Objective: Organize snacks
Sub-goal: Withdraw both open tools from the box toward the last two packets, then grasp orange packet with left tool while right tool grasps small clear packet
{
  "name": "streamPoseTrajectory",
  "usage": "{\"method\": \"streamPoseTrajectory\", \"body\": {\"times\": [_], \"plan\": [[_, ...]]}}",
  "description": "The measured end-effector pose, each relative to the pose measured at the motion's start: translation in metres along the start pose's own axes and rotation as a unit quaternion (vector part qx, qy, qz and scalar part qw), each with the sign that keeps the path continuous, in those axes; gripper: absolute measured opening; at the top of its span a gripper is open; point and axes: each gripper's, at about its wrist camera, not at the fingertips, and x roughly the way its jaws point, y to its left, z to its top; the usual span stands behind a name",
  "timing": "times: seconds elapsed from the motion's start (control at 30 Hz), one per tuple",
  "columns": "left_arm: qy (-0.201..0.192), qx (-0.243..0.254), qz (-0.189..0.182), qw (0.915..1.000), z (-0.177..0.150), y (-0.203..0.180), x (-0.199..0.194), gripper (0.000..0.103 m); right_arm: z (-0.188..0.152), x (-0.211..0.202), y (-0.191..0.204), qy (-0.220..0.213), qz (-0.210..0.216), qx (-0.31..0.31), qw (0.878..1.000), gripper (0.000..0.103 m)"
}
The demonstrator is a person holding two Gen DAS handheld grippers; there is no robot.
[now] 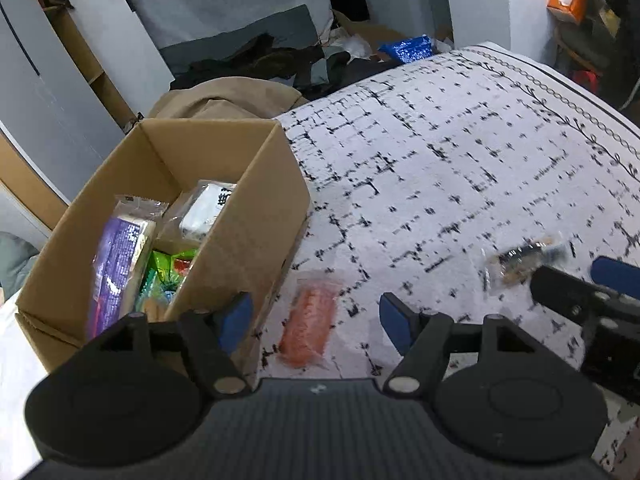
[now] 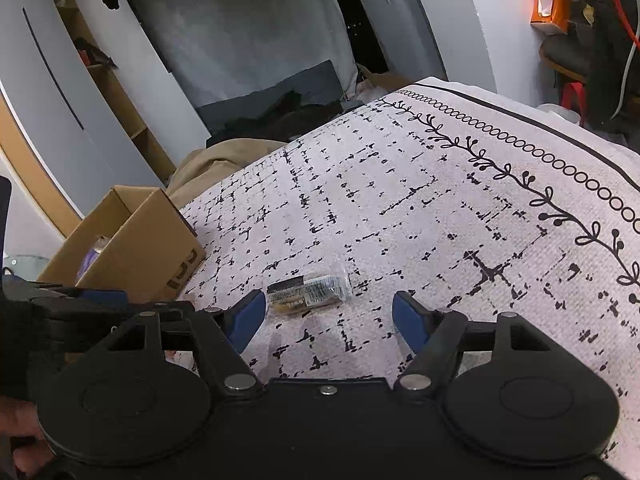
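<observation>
An orange snack packet (image 1: 308,326) lies on the patterned white cloth (image 1: 460,152) just right of a cardboard box (image 1: 248,240). My left gripper (image 1: 315,316) hovers over it, open, one blue pad on each side and neither touching. Inside the box are a purple packet (image 1: 116,264), a white packet (image 1: 204,208) and green wrappers (image 1: 168,268). A clear packet with a dark snack (image 2: 308,294) lies on the cloth (image 2: 400,208) just ahead of my right gripper (image 2: 329,314), which is open, its left pad close beside the packet. The box (image 2: 140,240) stands to the left.
A beige garment (image 1: 224,96) and dark clothes (image 1: 264,56) are heaped behind the box. A blue bag (image 1: 408,49) lies past the cloth's far edge. An orange tissue box (image 2: 550,6) stands at the upper right. White cabinet doors (image 2: 48,92) line the left.
</observation>
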Motion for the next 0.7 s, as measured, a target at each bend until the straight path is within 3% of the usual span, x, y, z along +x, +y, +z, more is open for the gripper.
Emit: {"method": "streamPoseTrajectory", "body": {"times": [0.23,0.33,0.5,0.6,0.7], "plan": [[-0.003,0.013,0.014,0.9998,-0.002,-0.007,0.004,0.070,0.006,0.009,0.004,-0.004,-0.001,-0.014,1.000,0.066],[0.014,-0.007,-0.021,0.9997,-0.005,-0.008,0.005,0.065,0.008,0.012,0.006,-0.002,0.002,-0.022,1.000,0.062],[0.006,-0.008,0.014,0.9999,-0.009,-0.011,0.012,0.065,0.006,0.012,0.008,0.002,0.008,-0.028,1.000,0.060],[0.014,-0.006,0.022,0.9997,-0.009,-0.009,0.020,0.065,0.005,0.013,0.009,0.005,0.009,-0.032,0.999,0.051],[0.011,-0.010,0.018,0.9997,-0.010,-0.008,0.025,0.065,0.005,0.013,0.005,0.007,0.010,-0.027,1.000,0.035]]}}
